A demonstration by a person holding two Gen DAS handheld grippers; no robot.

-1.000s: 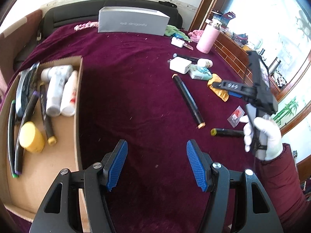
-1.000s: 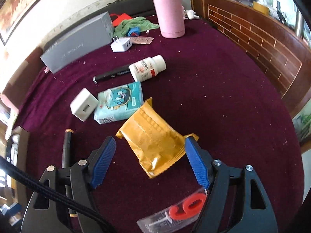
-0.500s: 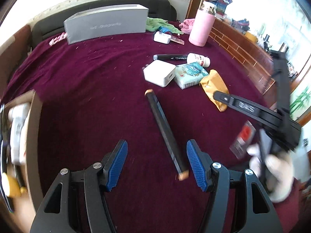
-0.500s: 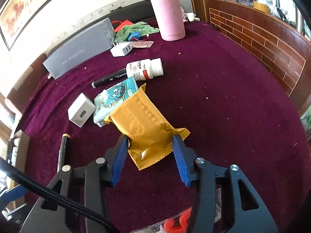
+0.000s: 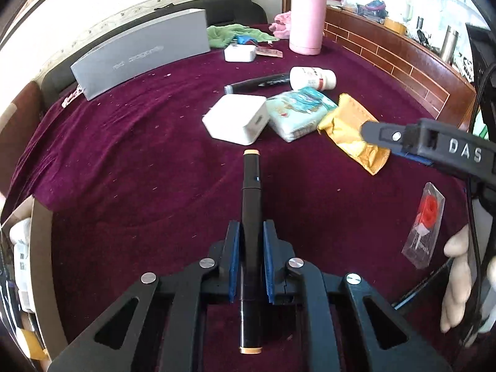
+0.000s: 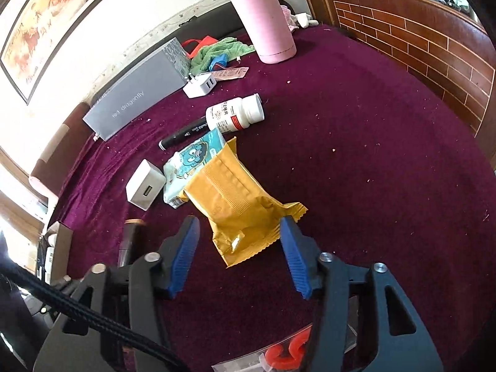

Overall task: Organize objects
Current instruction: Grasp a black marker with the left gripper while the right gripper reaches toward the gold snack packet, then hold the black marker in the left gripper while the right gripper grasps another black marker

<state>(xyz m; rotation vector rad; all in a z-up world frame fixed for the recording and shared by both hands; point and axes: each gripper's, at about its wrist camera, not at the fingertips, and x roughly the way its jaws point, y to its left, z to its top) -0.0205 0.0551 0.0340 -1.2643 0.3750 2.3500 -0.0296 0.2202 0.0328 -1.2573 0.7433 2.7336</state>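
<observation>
A black marker (image 5: 251, 186) with orange ends lies on the purple cloth, pointing away from me. My left gripper (image 5: 251, 229) is shut on its middle, blue pads pressed to both sides. A yellow snack packet (image 6: 235, 192) lies to the right of it, beside a tissue pack (image 6: 192, 167). My right gripper (image 6: 240, 221) straddles the packet's near end. Its jaws are opening, with a gap at the left pad, so the packet is between them but not gripped. One right finger (image 5: 434, 145) crosses the left wrist view above the packet (image 5: 350, 127).
A cardboard box (image 5: 40, 248) with bottles sits at the left edge. A white charger (image 5: 238, 117), pill bottle (image 5: 313, 77), black pen (image 5: 257, 82), pink flask (image 5: 308, 21) and grey box (image 5: 142, 52) lie farther back. A bagged red item (image 5: 427, 223) lies near a gloved hand (image 5: 458, 279).
My left gripper swung right from the cardboard box to the marker and closed on it. My right gripper narrowed around the yellow packet, then widened again.
</observation>
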